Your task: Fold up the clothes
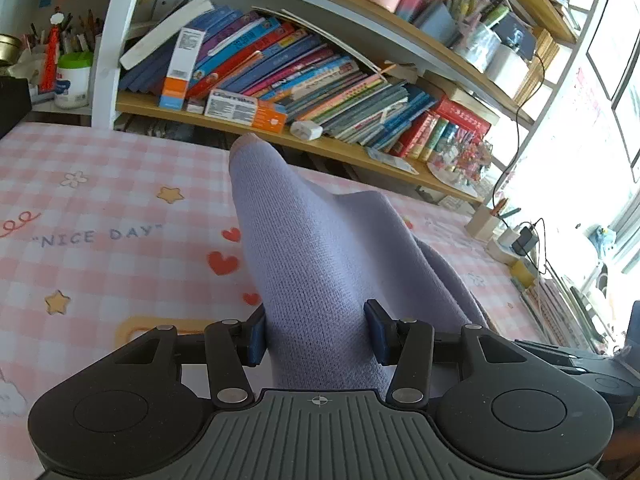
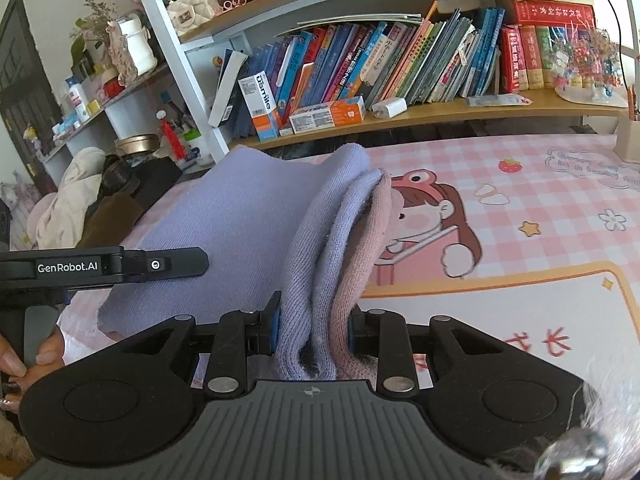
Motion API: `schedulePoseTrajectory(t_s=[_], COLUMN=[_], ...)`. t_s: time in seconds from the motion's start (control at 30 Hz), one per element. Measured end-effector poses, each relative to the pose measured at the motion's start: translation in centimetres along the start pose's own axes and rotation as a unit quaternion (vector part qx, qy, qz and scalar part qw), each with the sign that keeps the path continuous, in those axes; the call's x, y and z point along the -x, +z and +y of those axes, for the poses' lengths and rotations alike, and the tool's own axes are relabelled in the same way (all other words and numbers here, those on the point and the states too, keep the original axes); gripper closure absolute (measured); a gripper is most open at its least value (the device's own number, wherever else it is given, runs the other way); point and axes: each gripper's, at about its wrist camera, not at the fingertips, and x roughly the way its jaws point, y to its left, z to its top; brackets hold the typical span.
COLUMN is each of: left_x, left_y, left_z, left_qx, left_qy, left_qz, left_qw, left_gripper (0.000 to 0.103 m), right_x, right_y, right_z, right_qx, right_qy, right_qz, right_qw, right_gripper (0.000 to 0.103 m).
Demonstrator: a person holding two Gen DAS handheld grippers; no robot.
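Mid-fold: my left tool (image 1: 318, 334) and right tool (image 2: 312, 328) each pinch the lilac knit sweater (image 2: 256, 216), bunched and lifted over the pink checked bench (image 1: 100, 184). Laying flat and final folds remain.

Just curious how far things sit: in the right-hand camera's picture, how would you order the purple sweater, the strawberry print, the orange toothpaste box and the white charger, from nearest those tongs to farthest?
1. Purple sweater: pinched in the right tongs.
2. Strawberry print: on the tablecloth, ahead and right.
3. Orange toothpaste box and white charger: side by side on the shelf; too close to call.
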Motion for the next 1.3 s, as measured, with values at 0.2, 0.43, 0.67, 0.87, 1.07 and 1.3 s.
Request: schedulePoseTrajectory(t_s=[0.2,0.43,0.67,0.87,1.07,1.3], left_x=[-0.2,-0.3,-1.1,-2.9,-5.8,-8.7], left_y=[1.3,2.8,5.0,8.1,11.3,13.2], left_z=[3.3,7.2,11.1,14.9,17.4,20.1], left_qx=[-0.002,0.004,0.025,0.042,0.041,0.058], left_qy=[-0.014,-0.028,-0.034,-0.038,-0.028,-0.015], left_qz=[0.006,0.008,0.0,-0.013,-0.024,-0.038], left_qw=[0.9999,0.9996,0.9991,0.9983,0.9985,0.9975], left_gripper=[0.055,0.055,0.055,0.055,0.055,0.056], right_x=[-2.3,-4.9,-8.4,-12.5,-17.4,-22.7], right_y=[0.5,1.2,3.3,6.4,9.4,11.7], right_z=[2.7,5.6,7.9,9.7,10.4,10.0], right_qx=[-0.007,-0.004,0.011,0.041,0.074,0.104], right_qy=[-0.013,-0.023,-0.025,-0.025,-0.027,-0.021], right_qz=[-0.001,-0.002,0.005,0.006,0.007,0.002], right_qw=[1.0,1.0,1.0,0.999,0.997,0.994], right_gripper=[0.077,0.077,0.077,0.077,0.077,0.077])
